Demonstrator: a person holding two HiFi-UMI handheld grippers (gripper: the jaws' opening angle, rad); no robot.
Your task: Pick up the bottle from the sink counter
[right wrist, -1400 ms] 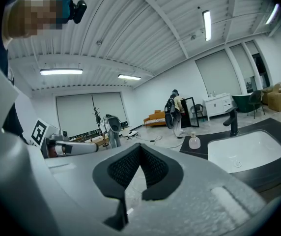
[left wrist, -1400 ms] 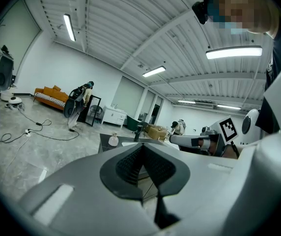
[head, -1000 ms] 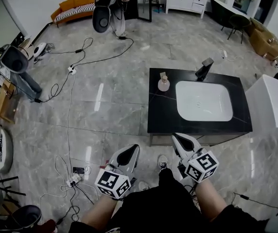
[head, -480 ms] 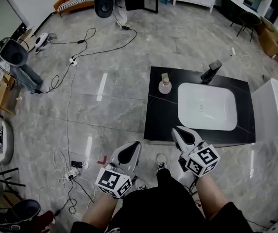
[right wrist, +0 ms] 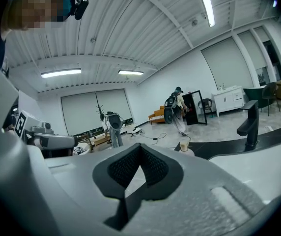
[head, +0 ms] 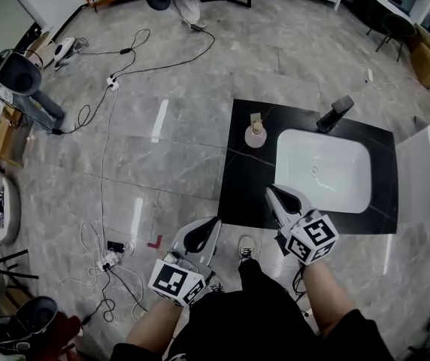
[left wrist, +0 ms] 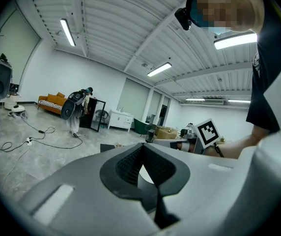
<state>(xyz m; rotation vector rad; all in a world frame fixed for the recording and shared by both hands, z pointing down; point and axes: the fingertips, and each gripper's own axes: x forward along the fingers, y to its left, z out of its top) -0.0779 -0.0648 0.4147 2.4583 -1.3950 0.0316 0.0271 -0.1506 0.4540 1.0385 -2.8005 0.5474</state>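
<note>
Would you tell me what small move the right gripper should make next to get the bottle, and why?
Probably ease the right gripper forward and slightly left toward the small round pale bottle with a tan cap. The gripper hangs at the black counter's near edge, the bottle stands beyond it beside the white sink basin, and the gripper's jaws are together and empty.

Black sink counter (head: 237,190) bears a bottle (head: 255,133) (beside the white basin (head: 324,173)).
</note>
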